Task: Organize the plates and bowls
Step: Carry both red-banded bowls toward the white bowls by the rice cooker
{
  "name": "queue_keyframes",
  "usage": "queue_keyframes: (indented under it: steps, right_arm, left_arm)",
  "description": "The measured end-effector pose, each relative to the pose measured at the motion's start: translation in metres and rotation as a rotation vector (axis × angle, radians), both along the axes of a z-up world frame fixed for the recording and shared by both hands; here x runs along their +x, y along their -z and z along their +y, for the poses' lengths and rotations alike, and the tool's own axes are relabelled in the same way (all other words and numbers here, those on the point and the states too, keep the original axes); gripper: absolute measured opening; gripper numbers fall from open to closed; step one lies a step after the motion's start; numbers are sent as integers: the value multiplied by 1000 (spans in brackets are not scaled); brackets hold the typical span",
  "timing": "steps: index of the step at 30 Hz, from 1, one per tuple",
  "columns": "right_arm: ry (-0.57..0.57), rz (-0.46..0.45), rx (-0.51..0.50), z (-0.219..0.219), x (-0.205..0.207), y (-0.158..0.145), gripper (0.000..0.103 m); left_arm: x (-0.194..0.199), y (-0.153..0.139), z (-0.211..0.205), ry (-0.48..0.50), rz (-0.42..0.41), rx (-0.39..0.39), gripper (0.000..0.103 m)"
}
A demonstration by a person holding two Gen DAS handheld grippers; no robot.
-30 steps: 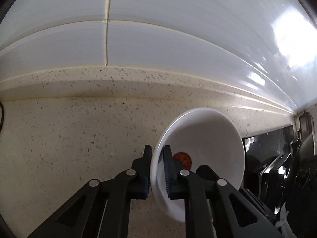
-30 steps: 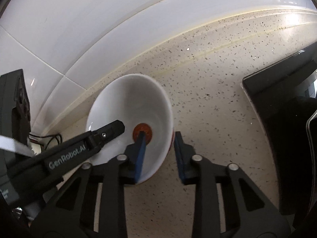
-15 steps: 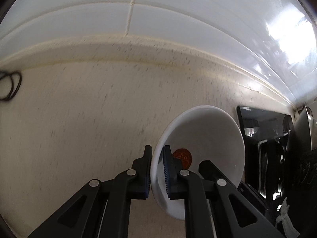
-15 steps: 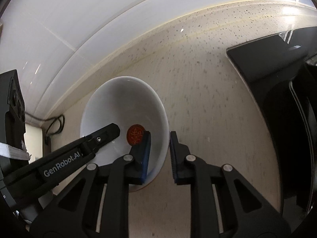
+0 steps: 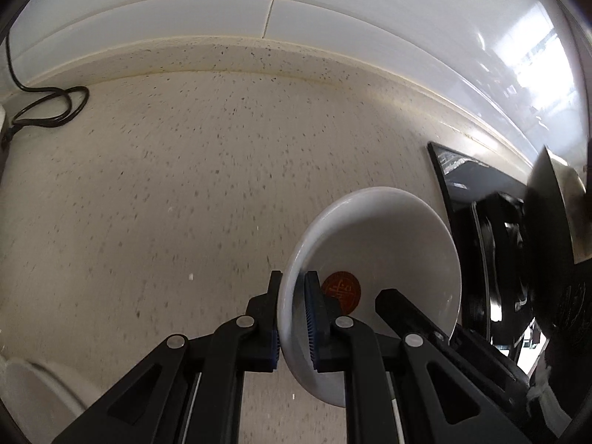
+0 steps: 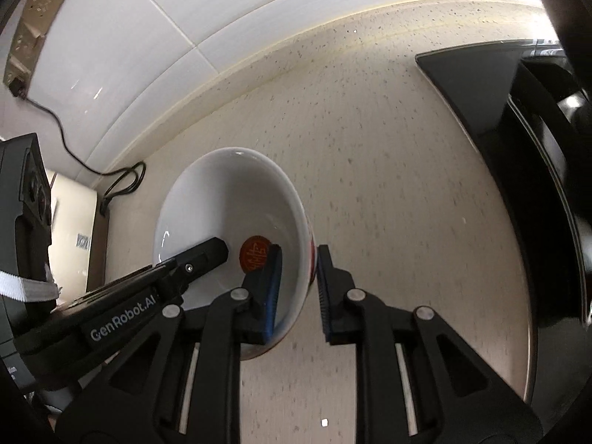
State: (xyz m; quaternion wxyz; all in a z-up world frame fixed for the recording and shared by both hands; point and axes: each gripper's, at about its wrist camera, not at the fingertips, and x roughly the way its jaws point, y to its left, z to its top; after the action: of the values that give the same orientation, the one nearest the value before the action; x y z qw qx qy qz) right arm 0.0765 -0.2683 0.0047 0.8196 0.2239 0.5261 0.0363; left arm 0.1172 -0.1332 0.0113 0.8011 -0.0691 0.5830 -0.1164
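Bowl (image 5: 388,244) now farther from wall, nearer cable (image 5: 44,107).

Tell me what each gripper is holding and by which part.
Both hold the same white bowl by its rim wall. The left gripper clamps one side; the right gripper, whose jaws have just been closing, clamps the opposite side.

The right gripper (image 6: 298,288) has just been closing on the wall of the white bowl (image 6: 222,192), one pad inside, one outside. The left gripper's finger (image 6: 199,255) reaches in over the opposite rim, above the speckled counter (image 6: 388,185).
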Motion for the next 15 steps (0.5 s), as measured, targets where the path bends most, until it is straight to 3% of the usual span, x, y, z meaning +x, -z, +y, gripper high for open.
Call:
queue_keyframes:
  steps: [15]
  right_arm:
    - [-30, -31, 0, 21, -44, -27, 22]
  left_arm:
    - [-53, -33, 15, 1, -66, 1, 12]
